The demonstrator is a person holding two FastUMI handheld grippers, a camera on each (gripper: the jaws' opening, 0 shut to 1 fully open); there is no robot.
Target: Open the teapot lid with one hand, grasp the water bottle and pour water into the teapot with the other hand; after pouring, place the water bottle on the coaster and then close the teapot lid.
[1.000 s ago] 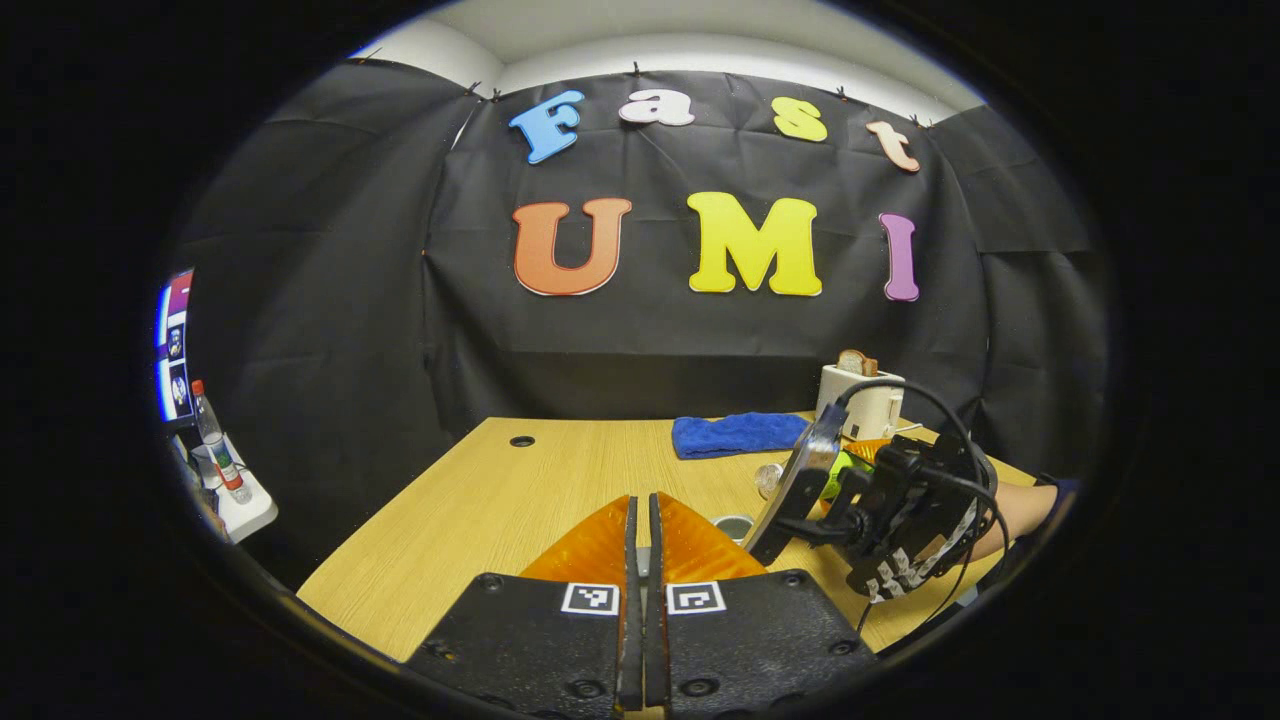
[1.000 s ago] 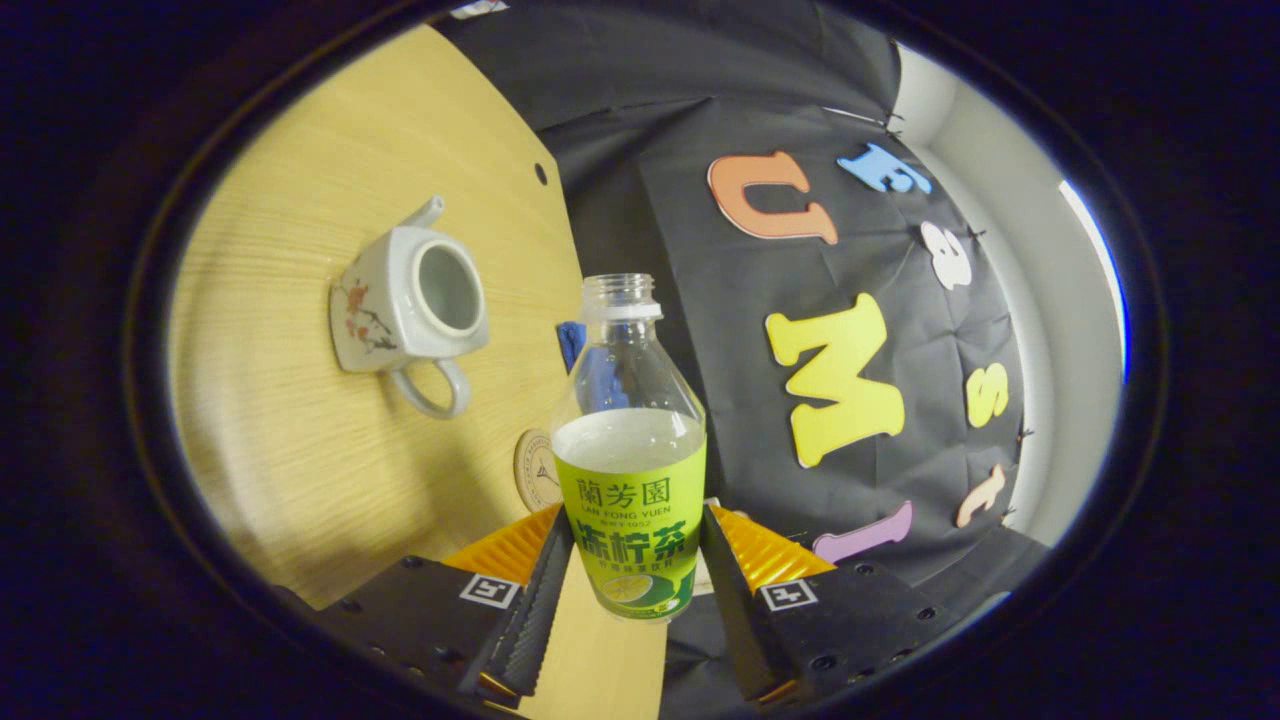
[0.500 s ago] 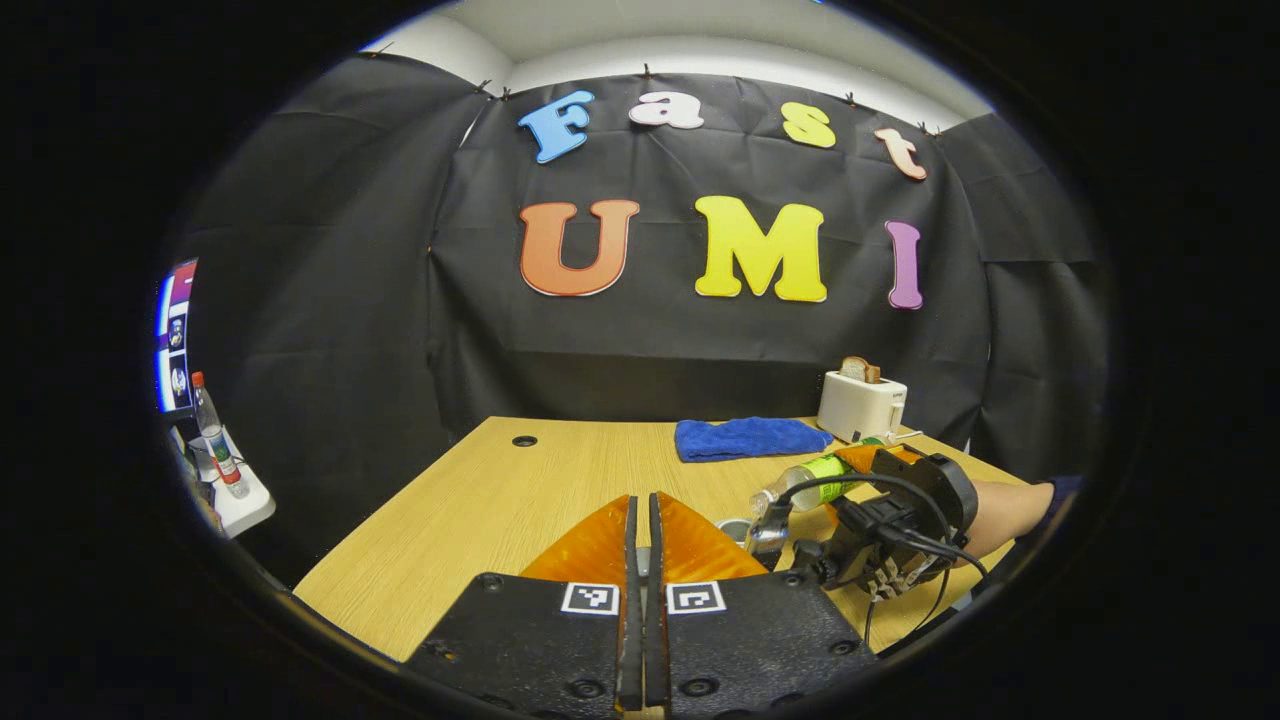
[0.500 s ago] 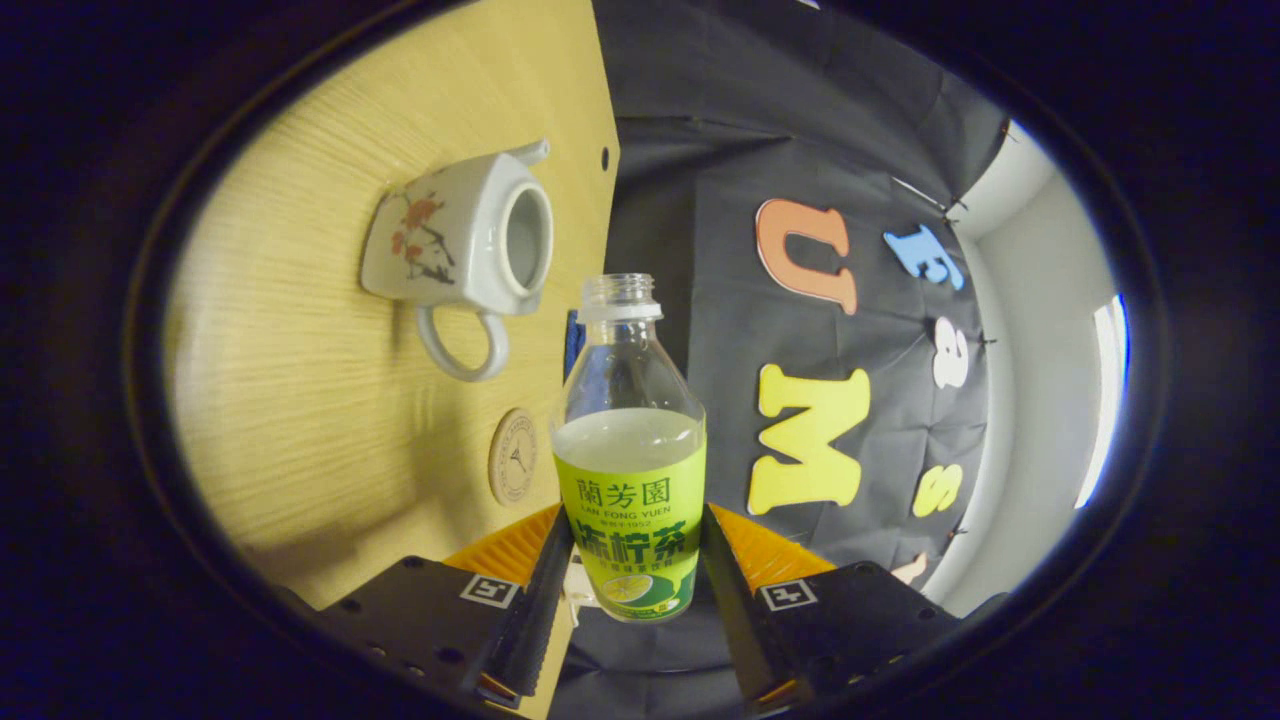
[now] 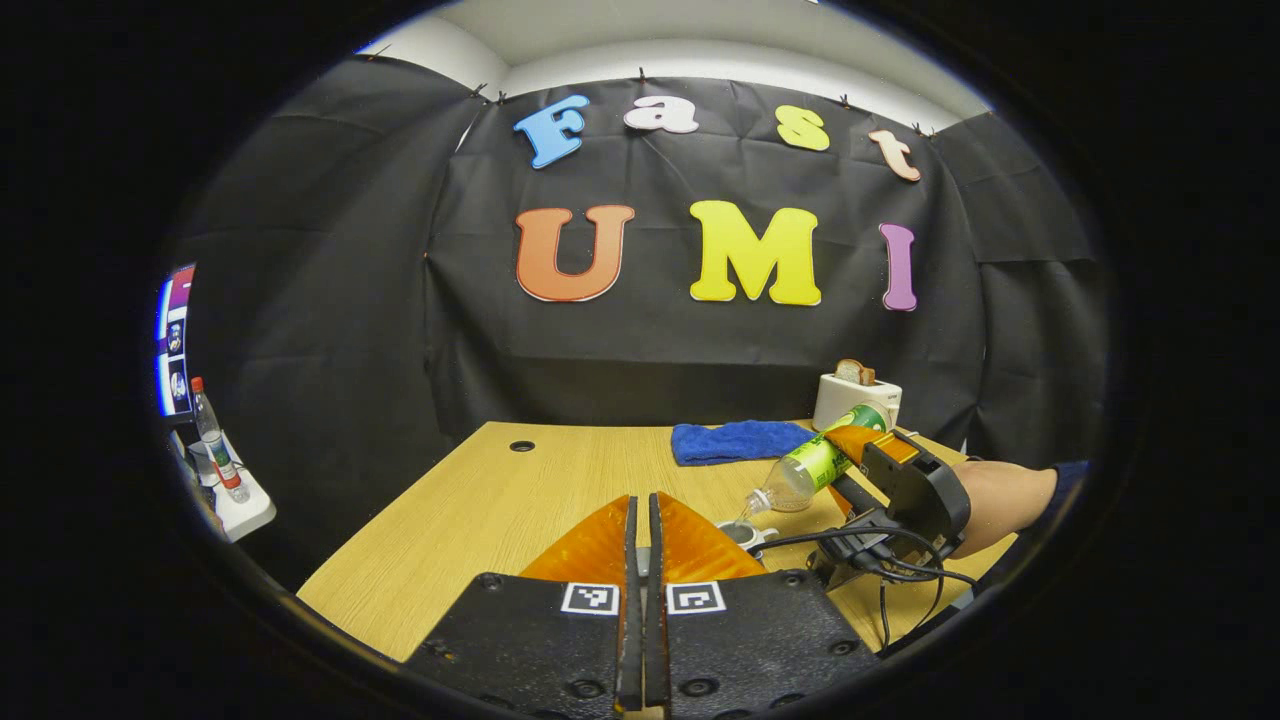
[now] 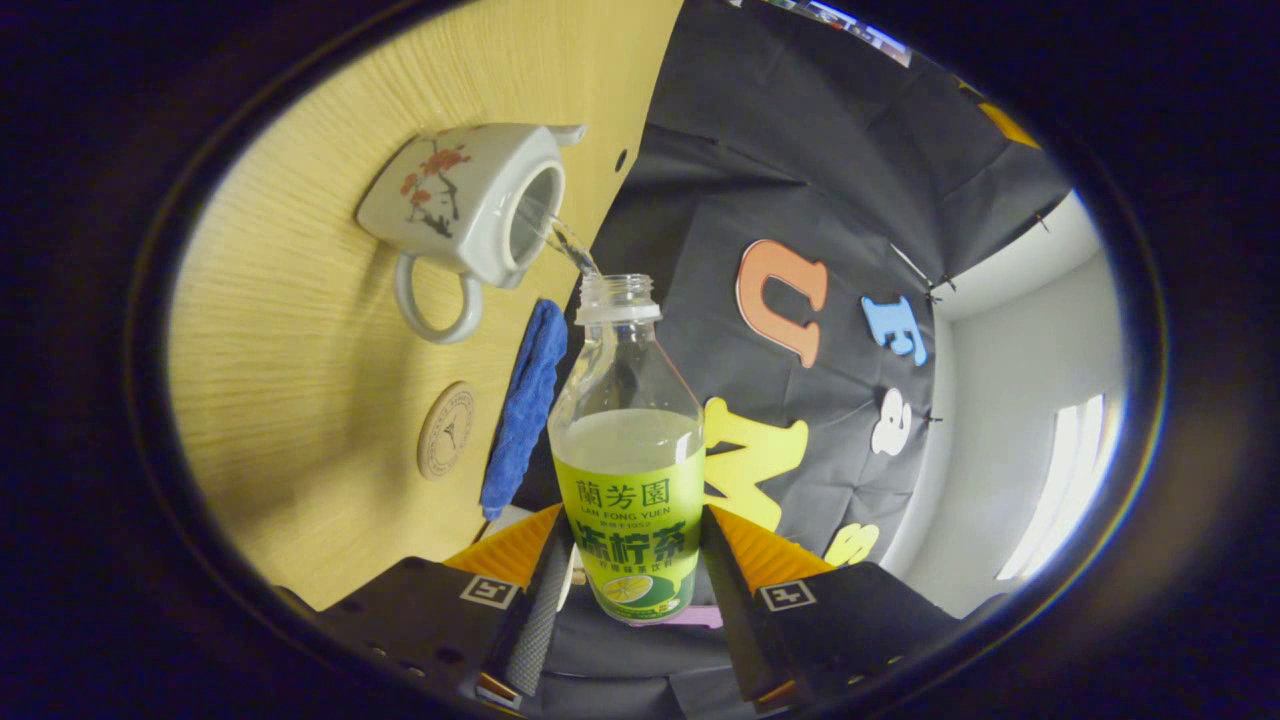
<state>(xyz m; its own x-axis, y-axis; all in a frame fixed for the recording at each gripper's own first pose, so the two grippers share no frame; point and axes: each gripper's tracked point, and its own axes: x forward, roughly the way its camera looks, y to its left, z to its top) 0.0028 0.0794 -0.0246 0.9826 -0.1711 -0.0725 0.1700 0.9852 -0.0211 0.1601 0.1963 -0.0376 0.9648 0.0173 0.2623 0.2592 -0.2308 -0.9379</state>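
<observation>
My right gripper (image 6: 632, 530) is shut on the green-labelled water bottle (image 6: 628, 470), which is uncapped and tipped over. A thin stream of water (image 6: 565, 240) runs from its neck into the open mouth of the white flowered teapot (image 6: 455, 200). In the left gripper view the bottle (image 5: 812, 465) slants down toward the teapot's rim (image 5: 740, 533), held by a hand (image 5: 1000, 495). My left gripper (image 5: 641, 600) hovers over the table with its fingers pressed together on a thin pale sliver, the teapot lid, mostly hidden. The round coaster (image 6: 446, 443) lies beside the teapot.
A blue cloth (image 5: 735, 440) lies at the back of the wooden table (image 5: 500, 500), with a white toaster (image 5: 855, 400) at the back right corner. Off the table's left side stands a small shelf with a bottle (image 5: 215, 440).
The right gripper has tipped the bottle further and brought its neck over the teapot, and water now flows into it. The left gripper has stayed almost still.
</observation>
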